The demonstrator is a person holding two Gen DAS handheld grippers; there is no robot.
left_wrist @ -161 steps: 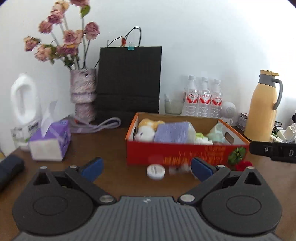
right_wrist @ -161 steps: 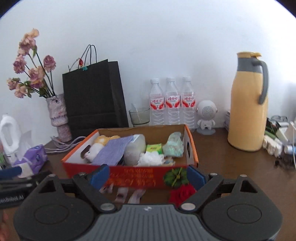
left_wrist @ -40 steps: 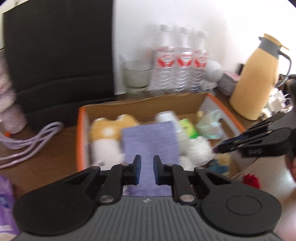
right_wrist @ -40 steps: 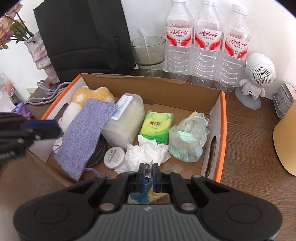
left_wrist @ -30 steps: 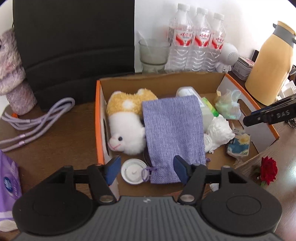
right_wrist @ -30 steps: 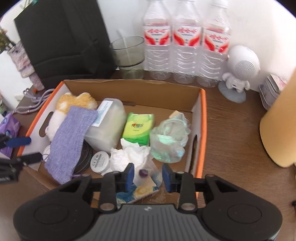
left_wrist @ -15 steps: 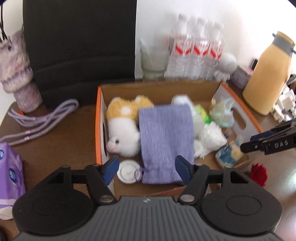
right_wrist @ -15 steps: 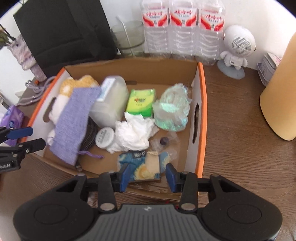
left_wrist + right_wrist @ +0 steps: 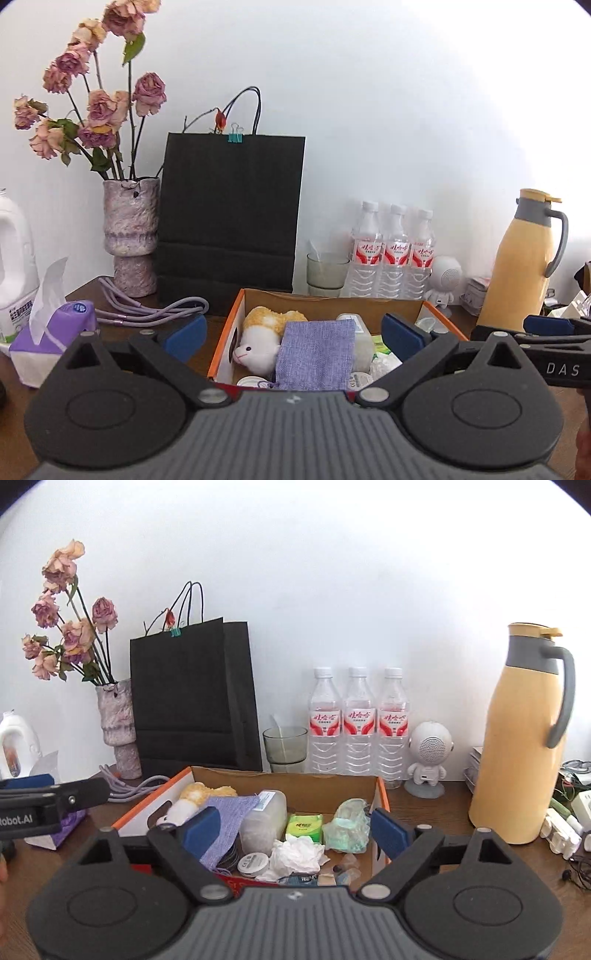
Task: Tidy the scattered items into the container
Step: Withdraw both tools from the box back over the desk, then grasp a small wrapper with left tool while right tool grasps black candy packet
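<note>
Container (image 9: 382,794) holds the gathered items; both the left gripper (image 9: 293,334) and right gripper (image 9: 295,825) hang spread apart and empty. Check the table's front edge for strays.

Both cameras sit low at the table's front edge and look level toward the back wall. The left wrist view stands close in front of the cardboard box (image 9: 332,297), facing its front left corner, with the vase (image 9: 130,236) far left. The right wrist view stands just to the right, facing the box (image 9: 288,775) near its front right corner. Both share the box, the black bag (image 9: 229,210) (image 9: 192,698), the three water bottles (image 9: 395,254) (image 9: 357,720) and the yellow jug (image 9: 521,266) (image 9: 521,738) along the back edge. Each view catches the other tool at its side.
</note>
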